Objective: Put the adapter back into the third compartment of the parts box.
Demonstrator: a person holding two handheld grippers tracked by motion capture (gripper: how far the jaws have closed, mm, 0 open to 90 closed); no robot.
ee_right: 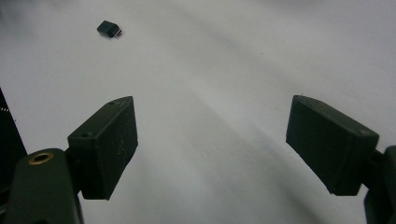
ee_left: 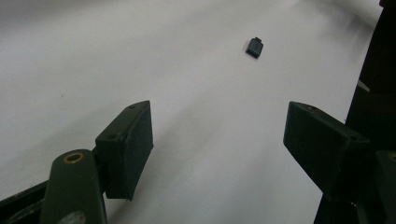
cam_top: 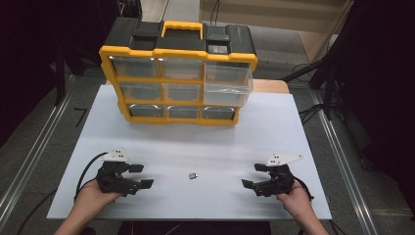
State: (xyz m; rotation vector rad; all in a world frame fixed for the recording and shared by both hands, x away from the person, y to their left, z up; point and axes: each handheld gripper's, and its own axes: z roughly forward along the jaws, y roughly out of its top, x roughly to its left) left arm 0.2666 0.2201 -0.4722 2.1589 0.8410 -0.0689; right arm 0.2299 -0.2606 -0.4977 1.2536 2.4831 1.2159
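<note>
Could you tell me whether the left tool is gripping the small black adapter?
No, the left tool is open and the small black adapter lies apart on the white table.

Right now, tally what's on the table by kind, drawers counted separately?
Yellow-and-black drawer cabinet: 1
Clear drawers in it: 9, in three rows of three; the middle-right drawer is pulled out
Small black adapter: 1
Handheld grippers: 2, left gripper and right gripper, both open
Total: 13
</note>
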